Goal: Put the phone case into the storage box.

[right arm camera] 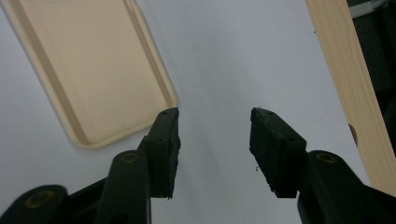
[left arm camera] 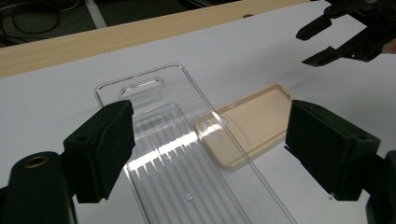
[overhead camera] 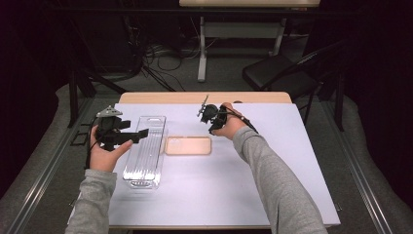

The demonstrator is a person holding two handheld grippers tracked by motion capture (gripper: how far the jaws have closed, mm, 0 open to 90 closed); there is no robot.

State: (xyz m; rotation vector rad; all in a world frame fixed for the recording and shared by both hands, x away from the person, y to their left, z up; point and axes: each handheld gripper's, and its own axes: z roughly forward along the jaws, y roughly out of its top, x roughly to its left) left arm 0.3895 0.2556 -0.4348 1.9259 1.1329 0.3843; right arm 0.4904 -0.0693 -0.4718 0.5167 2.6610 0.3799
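A clear ribbed plastic tray (overhead camera: 145, 155) lies on the white table top, left of centre. A beige phone case (overhead camera: 188, 145) lies flat beside its right edge, hollow side up. My left gripper (overhead camera: 135, 128) hovers over the tray's left side, open wide; in the left gripper view the tray (left arm camera: 187, 158) and the case (left arm camera: 252, 126) show between its jaws (left arm camera: 210, 116), untouched. My right gripper (overhead camera: 212, 127) is just beyond the case's far right corner. In the right gripper view it (right arm camera: 215, 126) stands partly open over bare table, with the case (right arm camera: 88, 70) at the upper left. The left gripper view also catches the right gripper (left arm camera: 314, 46).
The white table top (overhead camera: 272, 161) has a wooden strip (overhead camera: 204, 97) along its far edge. Behind the table stand a black folding chair (overhead camera: 282, 73), a second table's leg (overhead camera: 202, 48) and loose cables on the floor. Metal rails run along both sides.
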